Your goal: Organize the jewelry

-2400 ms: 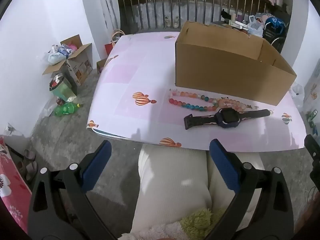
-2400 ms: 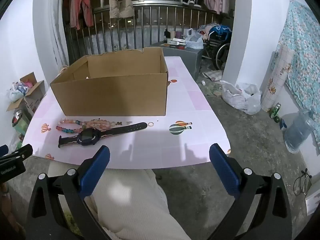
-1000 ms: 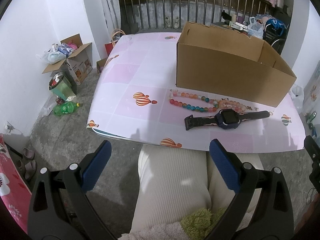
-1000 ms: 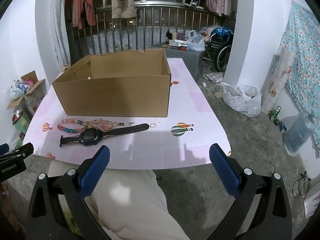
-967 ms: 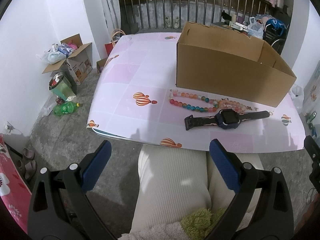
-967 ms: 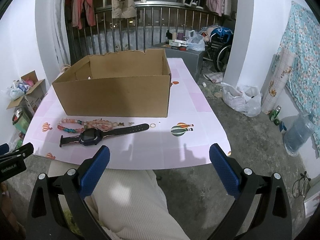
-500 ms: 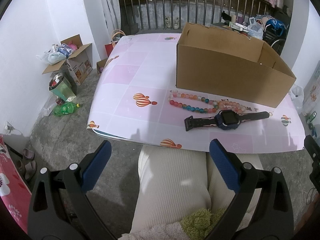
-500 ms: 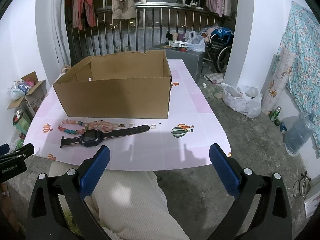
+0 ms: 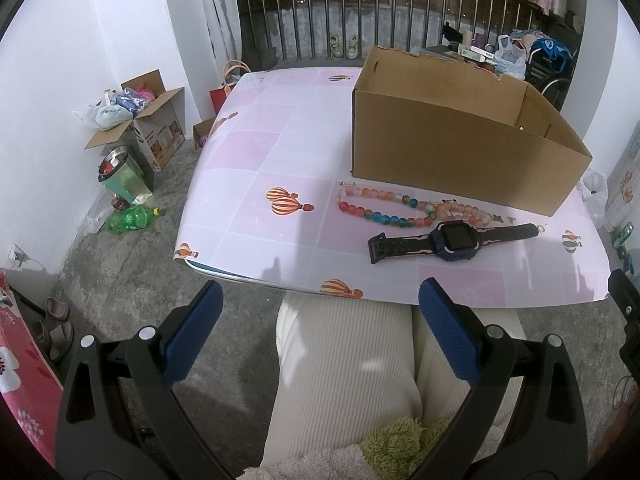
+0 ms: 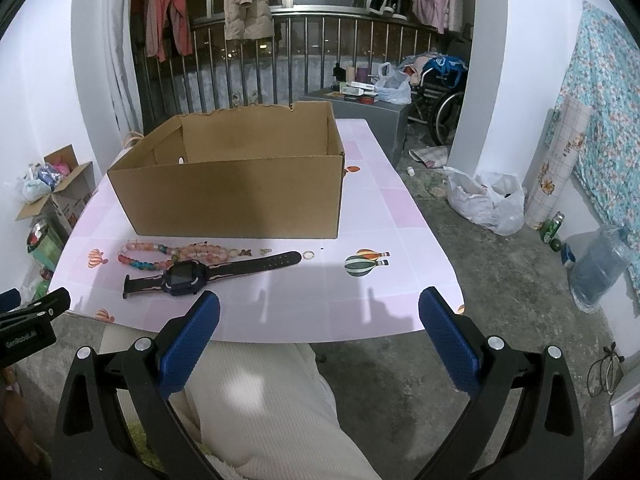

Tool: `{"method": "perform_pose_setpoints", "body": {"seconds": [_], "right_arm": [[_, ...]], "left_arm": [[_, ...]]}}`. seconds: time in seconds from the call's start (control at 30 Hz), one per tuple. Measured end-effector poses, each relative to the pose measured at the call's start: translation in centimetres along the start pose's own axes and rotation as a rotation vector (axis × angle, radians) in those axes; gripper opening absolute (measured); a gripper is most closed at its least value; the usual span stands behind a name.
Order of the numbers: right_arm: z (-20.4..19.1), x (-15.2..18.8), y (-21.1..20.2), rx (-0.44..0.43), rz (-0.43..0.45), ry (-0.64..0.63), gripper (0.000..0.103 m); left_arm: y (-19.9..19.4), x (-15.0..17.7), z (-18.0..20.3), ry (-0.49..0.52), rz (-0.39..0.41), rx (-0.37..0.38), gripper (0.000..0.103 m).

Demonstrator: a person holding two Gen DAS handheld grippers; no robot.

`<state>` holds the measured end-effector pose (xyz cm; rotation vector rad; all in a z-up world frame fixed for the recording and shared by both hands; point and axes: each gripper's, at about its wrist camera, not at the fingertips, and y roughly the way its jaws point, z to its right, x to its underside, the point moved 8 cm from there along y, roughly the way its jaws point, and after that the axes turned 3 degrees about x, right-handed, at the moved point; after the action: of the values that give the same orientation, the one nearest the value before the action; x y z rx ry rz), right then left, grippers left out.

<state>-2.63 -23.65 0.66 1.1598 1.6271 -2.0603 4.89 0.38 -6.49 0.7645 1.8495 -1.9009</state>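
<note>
An open cardboard box (image 9: 460, 152) (image 10: 236, 196) stands on the pink table (image 9: 256, 184) (image 10: 384, 280). In front of it lie a colourful bead bracelet (image 9: 380, 212) (image 10: 140, 258), a pink bead bracelet (image 9: 464, 213) (image 10: 208, 254), a dark blue watch (image 9: 454, 236) (image 10: 188, 274) and a small ring (image 10: 308, 255). My left gripper (image 9: 318, 320) is open and empty, held off the table's near edge above the person's lap. My right gripper (image 10: 318, 320) is open and empty, also short of the near edge.
The person's white-clad legs (image 9: 340, 360) are under the table edge. On the floor left are a cardboard box of bags (image 9: 140, 120) and a green bottle (image 9: 132, 218). On the floor right are a plastic bag (image 10: 486, 202) and a water jug (image 10: 600, 264).
Both grippers have drifted slightly; the table and box sit a touch nearer in the right wrist view. Both stay open and nothing on the table has moved.
</note>
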Motion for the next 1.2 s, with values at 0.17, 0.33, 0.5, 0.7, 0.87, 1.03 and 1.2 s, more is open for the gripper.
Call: {"method": "perform_pose_setpoints", "body": {"seconds": [0.17,0.33,0.5,0.7,0.87,1.03,1.2], "right_arm": [[0.1,-0.1,0.0,0.002,0.001,0.001,0.097],[-0.3,-0.9,0.4,0.005,-0.003,0.011,0.097],[-0.2,-1.2,1.3,0.008,-0.014,0.015,0.097],[0.0,-2.0,2.7,0.013,-0.024,0.025,0.097],[-0.7,-2.4,4.9,0.002,-0.042,-0.024,0.097],[-1.8,-2.3,6.7,-0.114,-0.048,-0.049,0.097],[-2.6,-2.2,8.2,-0.188,-0.05,-0.049,0.097]], "left_arm": [[0.0,-0.2,0.3,0.003,0.001,0.0,0.095],[0.3,-0.9,0.4,0.009,-0.003,-0.001,0.095],[1.1,-2.0,0.5,0.013,-0.01,0.0,0.095],[2.6,-2.9,1.0,0.025,-0.015,0.006,0.095],[4.9,-3.2,1.4,0.037,-0.052,0.021,0.095],[6.4,-3.3,1.9,0.051,-0.036,0.101,0.095],[6.9,-3.6,3.0,0.048,-0.007,0.298,0.095]]}}
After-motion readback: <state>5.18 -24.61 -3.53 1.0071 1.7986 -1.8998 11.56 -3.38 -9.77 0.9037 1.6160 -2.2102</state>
